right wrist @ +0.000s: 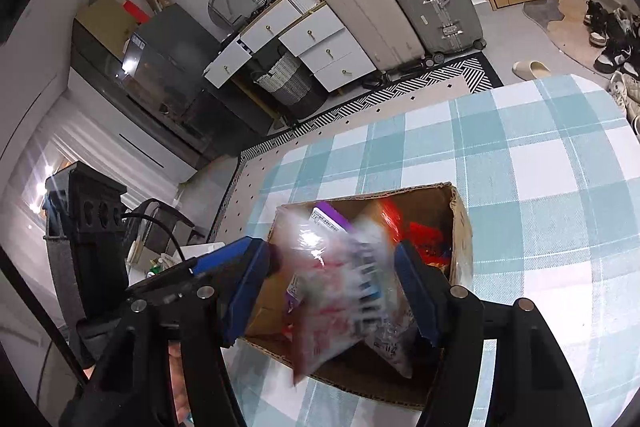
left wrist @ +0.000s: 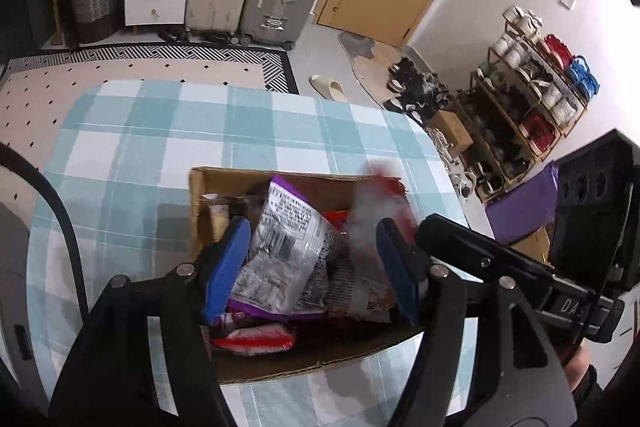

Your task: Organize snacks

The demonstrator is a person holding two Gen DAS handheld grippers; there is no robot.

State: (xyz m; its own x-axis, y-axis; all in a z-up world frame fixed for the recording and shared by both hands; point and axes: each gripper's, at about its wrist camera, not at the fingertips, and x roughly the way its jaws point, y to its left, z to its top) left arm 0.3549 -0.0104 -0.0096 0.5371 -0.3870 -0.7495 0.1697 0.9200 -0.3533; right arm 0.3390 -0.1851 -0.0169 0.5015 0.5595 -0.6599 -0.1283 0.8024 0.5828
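Both claws wide open over the snack box

Between the left gripper [left wrist: 312, 263] jaws lies a crinkly, light, slippery silver packet [left wrist: 280, 247]; pinch its flat seam. The right gripper [right wrist: 332, 287] holds nothing, a blurred packet [right wrist: 340, 287] apparently dropping into the cardboard box [right wrist: 460, 227] beyond.

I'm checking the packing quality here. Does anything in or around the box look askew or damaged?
The snack packets lie jumbled at angles in the cardboard box, not stacked. The box's rim looks torn and ragged. A blurred packet sits between the right gripper fingers.
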